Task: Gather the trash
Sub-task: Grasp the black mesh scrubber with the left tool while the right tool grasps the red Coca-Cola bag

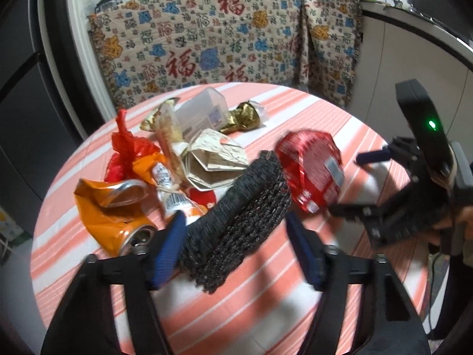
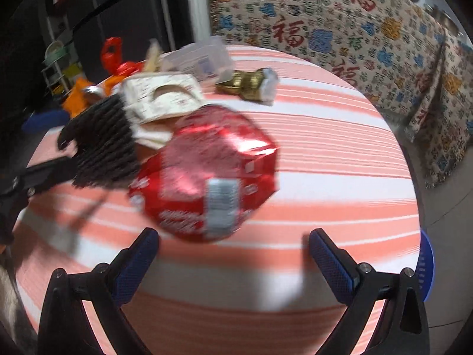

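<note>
Trash pile [image 1: 177, 153] on striped table [image 1: 340, 118]; left gripper [image 1: 236, 245] wide around dark woven mat [image 1: 239, 219] (not pinched); right gripper [image 2: 233, 254] wide, near red wrapper [image 2: 207, 171].

The cloth [image 1: 224, 44] hanging behind the table is showing the large red Chinese character 福, repeating across its pattern together with smaller dark copies of the same character; the same cloth [image 2: 340, 35] is displaying red 福 characters in the right wrist view. The red wrapper [image 1: 313, 168] is carrying a white label and white print, both blurring beyond reading in either view. The clear box [image 1: 204, 112] is bearing a small blue-and-white sticker, too small to read. The crumpled paper [image 1: 212, 156] and the white tube [image 1: 165, 180] are showing fine print that is not resolving into legible words.
</note>
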Available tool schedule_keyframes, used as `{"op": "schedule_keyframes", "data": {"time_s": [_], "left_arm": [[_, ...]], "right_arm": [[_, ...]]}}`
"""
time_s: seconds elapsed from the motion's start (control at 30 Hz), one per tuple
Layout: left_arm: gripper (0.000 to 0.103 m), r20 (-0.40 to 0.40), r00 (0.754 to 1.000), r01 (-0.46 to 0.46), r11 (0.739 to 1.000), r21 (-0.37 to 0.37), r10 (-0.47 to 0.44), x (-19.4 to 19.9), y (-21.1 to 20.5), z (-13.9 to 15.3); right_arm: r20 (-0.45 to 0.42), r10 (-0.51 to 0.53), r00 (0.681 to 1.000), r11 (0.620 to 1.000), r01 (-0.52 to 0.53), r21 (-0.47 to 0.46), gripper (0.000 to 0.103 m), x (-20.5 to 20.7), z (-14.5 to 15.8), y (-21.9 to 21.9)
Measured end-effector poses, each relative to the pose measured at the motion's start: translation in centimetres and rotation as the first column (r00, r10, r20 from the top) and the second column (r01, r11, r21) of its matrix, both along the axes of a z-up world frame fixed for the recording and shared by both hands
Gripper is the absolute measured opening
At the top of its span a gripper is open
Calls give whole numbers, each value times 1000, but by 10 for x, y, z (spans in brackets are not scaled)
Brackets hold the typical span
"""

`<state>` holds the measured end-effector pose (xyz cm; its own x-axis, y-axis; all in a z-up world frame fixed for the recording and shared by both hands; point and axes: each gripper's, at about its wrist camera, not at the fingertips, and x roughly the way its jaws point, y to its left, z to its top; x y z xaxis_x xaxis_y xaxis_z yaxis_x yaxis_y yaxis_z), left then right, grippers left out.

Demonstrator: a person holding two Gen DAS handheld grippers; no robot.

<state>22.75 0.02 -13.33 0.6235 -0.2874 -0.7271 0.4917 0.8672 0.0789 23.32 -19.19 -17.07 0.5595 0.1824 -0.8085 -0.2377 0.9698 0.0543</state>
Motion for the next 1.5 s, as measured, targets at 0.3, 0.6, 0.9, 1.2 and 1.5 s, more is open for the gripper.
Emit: {"op": "schedule_keyframes", "data": {"time_s": [0.3, 0.6, 0.9, 1.2, 1.5], "left_arm": [[20, -156, 988, -30, 997, -71, 19, -7, 4, -11], [51, -143, 988, 58, 996, -64, -67, -43, -10, -10], [87, -34, 996, 85, 992, -88, -88, -16, -1, 12], [17, -195, 981, -6, 996, -92, -12, 1, -10, -26], [35, -247, 915, -359, 924, -132, 320, -70, 22, -23]], "right_arm": [[14, -125, 992, 991, 126, -43, 103, 19, -6, -37], [36, -104, 994, 994, 106, -42, 103, 17, -7, -59], [32, -83, 996, 995, 85, -46, 103, 11, -8, -65], [31, -81, 996, 996, 82, -29, 103, 6, -6, -65], [34, -55, 998, 994, 52, 96, 103, 13, 11, -41]]}}
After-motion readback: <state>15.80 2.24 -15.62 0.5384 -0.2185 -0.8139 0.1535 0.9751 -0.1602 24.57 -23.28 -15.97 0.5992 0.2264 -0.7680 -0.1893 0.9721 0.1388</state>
